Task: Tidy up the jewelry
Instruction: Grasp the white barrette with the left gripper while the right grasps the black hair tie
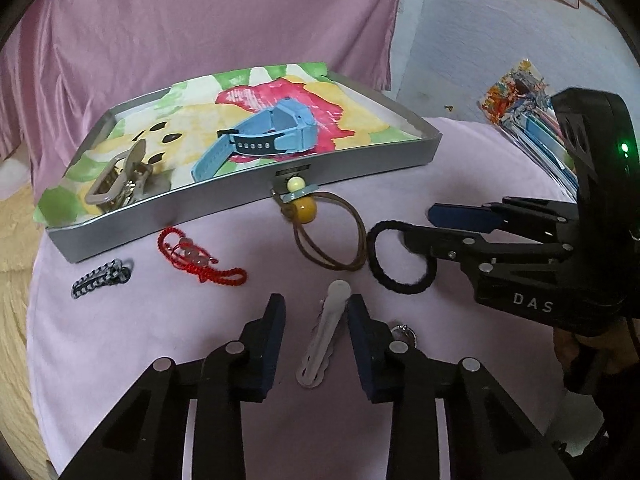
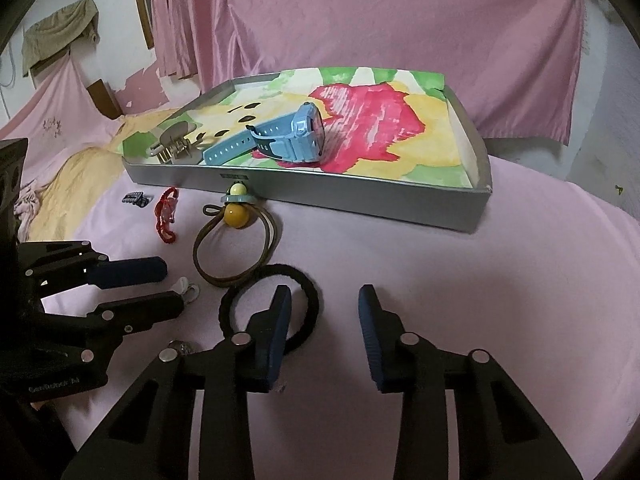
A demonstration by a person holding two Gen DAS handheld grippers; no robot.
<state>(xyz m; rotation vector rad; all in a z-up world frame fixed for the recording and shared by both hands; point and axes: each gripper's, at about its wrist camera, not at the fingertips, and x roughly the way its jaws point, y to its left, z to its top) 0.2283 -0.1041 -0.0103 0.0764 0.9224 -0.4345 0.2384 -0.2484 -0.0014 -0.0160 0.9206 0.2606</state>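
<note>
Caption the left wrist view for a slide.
Left gripper fingers straddle a white hair clip; blue watch lies in the tray.

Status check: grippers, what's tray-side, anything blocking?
Left gripper open, astride white clip. Right gripper open over black band. Watch already in tray. Nothing in the way.

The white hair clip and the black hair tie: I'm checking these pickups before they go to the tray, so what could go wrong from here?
1. The white hair clip lies flat between the left gripper's fingers, not yet pinched; it may slip out.
2. The right gripper has one finger inside the black hair tie, which touches the brown hair tie; lifting might drag both.
</note>
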